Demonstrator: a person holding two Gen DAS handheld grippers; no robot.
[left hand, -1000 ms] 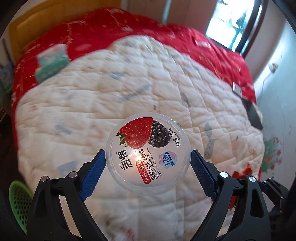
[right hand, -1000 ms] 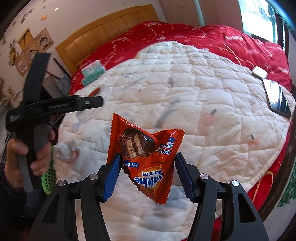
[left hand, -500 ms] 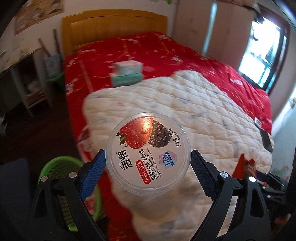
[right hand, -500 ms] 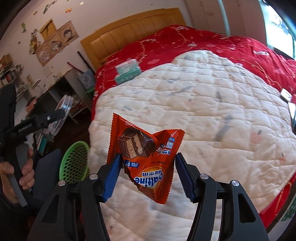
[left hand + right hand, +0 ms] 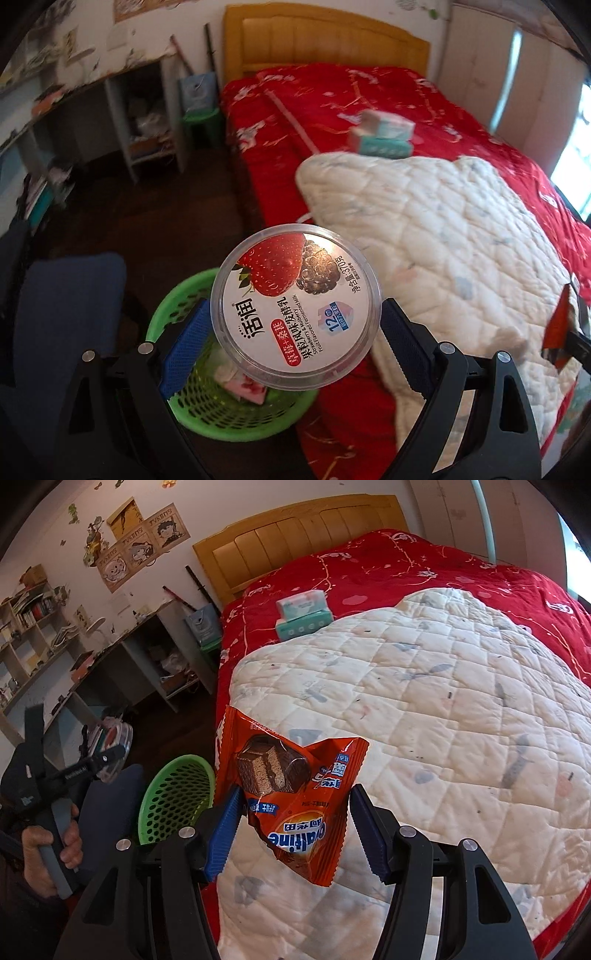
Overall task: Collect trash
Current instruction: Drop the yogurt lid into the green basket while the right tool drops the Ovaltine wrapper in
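A bedroom: a bed [image 5: 424, 709] with a red cover and white quilt, and a green basket [image 5: 236, 413] on the dark floor beside it. The left gripper [image 5: 295, 336] is clamped on a yogurt tub [image 5: 295, 310] above the basket. The right gripper [image 5: 293, 823] pinches an orange snack wrapper [image 5: 291, 794] over the quilt's edge, near the basket.

White quilt [image 5: 424, 701] over red bedspread [image 5: 406, 565], tissue box [image 5: 303, 614] — wooden headboard [image 5: 295, 528], wall posters [image 5: 140, 546]
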